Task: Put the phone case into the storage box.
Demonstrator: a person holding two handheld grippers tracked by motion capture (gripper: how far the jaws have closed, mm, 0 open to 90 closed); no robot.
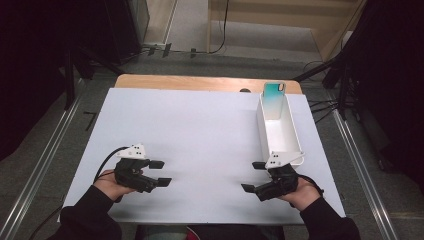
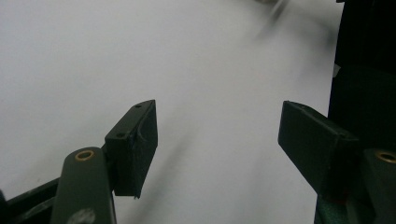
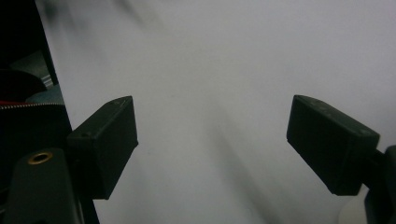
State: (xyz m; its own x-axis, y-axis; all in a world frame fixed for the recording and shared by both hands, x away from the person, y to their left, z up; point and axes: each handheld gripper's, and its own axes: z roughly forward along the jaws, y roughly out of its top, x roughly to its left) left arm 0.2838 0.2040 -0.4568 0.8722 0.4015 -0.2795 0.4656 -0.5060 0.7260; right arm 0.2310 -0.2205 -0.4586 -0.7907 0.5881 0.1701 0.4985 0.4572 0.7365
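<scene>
The white tray [image 1: 280,132] stands along the right side of the table [image 1: 200,145], with a teal phone [image 1: 274,100] propped upright at its far end. Just beside the tray's near end, the right tongs [image 1: 254,176] hover released, nothing between the jaws. Well apart from the tray, at the table's near left, the left tongs [image 1: 160,173] hang released too, jaws empty.

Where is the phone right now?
In the high view, the phone stands tilted in the far end of the white bin, on the table's right side.
</scene>
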